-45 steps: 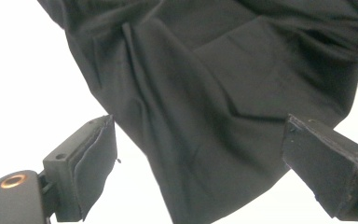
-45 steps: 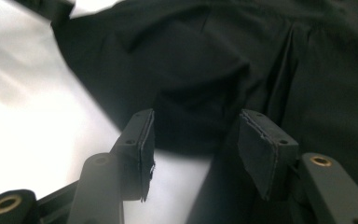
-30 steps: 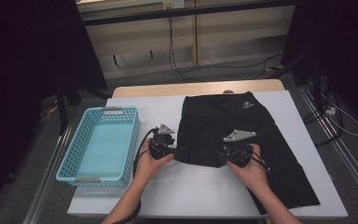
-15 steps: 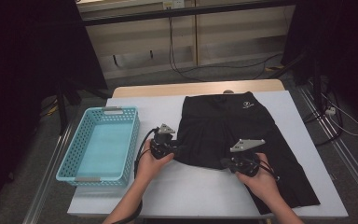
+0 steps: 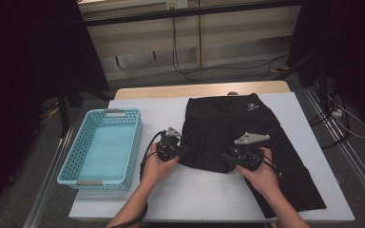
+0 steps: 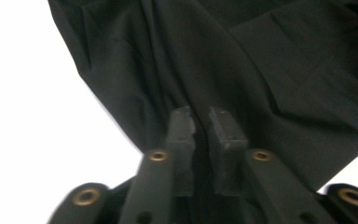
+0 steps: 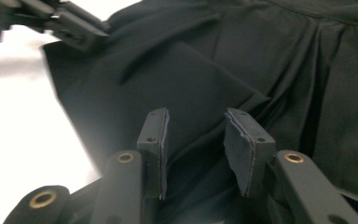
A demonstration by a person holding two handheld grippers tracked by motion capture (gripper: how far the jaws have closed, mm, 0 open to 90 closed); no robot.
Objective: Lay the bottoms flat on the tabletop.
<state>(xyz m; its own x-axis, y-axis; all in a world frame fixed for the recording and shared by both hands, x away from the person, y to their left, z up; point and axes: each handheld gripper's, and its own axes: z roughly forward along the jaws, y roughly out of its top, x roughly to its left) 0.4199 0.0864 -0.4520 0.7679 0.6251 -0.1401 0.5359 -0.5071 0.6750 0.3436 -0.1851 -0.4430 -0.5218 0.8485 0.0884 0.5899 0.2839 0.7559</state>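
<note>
Two hand-held grippers are in my hands, and both meet the black garment [image 5: 247, 142] that lies spread on the white tabletop [image 5: 204, 194]. I take this garment as my landmark.

Far to the left of the garment stands a light blue basket [image 5: 69, 166], well apart from the cloth, and I see nothing inside it.

Just at the left edge of the garment is my left hand-held gripper [image 5: 186, 153]. Its jaws have just been closing, and in the left gripper view [image 6: 204, 122] they stand very narrow, with a fold of the black cloth between the pads [image 6: 182, 128]. The cloth pulls into creases that run toward the jaws, so I take it as pinched. My left hand [image 5: 158, 164] rests on the bare tabletop beside that edge.

On the near middle part of the garment, right of the first one, is my right hand-held gripper [image 5: 228, 159], with its grey three-cornered plate [image 5: 252, 138] on top. Its jaws have just been opening; in the right gripper view [image 7: 196, 135] they stand apart, a ridge of cloth lies between them, and the pads [image 7: 237, 140] do not press on it. My right hand [image 5: 266, 173] lies over the cloth there.

The garment reaches from the far tabletop edge down to the near right corner.
</note>
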